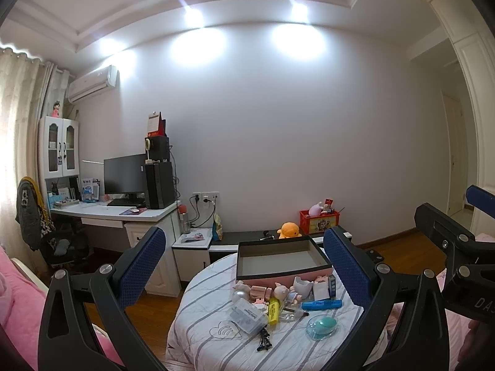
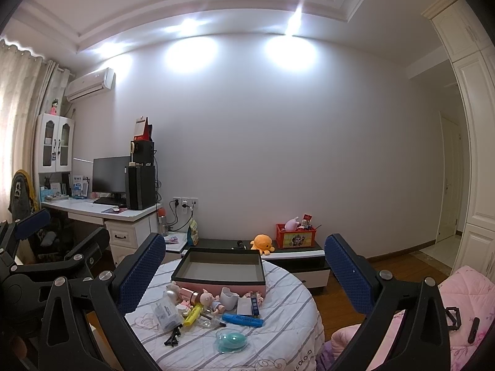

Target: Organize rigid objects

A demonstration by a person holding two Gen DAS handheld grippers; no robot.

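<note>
An open pink box with a dark rim (image 1: 280, 270) (image 2: 220, 275) stands at the far side of a round table with a striped cloth (image 1: 204, 318) (image 2: 284, 340). In front of it lie small items: a blue marker (image 1: 321, 304) (image 2: 243, 320), a yellow highlighter (image 1: 273, 309) (image 2: 193, 313), a teal egg in a clear case (image 1: 321, 329) (image 2: 230, 340), a clear plastic case (image 1: 248, 317) (image 2: 167, 310), a piglet figure (image 1: 283, 290) (image 2: 208, 298), a white cup (image 1: 302, 285) (image 2: 228, 297) and a black hair clip (image 1: 264, 338) (image 2: 173, 338). My left gripper (image 1: 244, 266) and right gripper (image 2: 246, 273) are open, empty, held above the table's near side.
A desk with monitor and computer tower (image 1: 159, 185) stands at the left. A low cabinet behind the table holds an orange plush (image 1: 289, 230) and a red crate (image 1: 318, 221). A pink bed (image 2: 458, 303) lies at the right. The right gripper's body (image 1: 454, 247) shows in the left wrist view.
</note>
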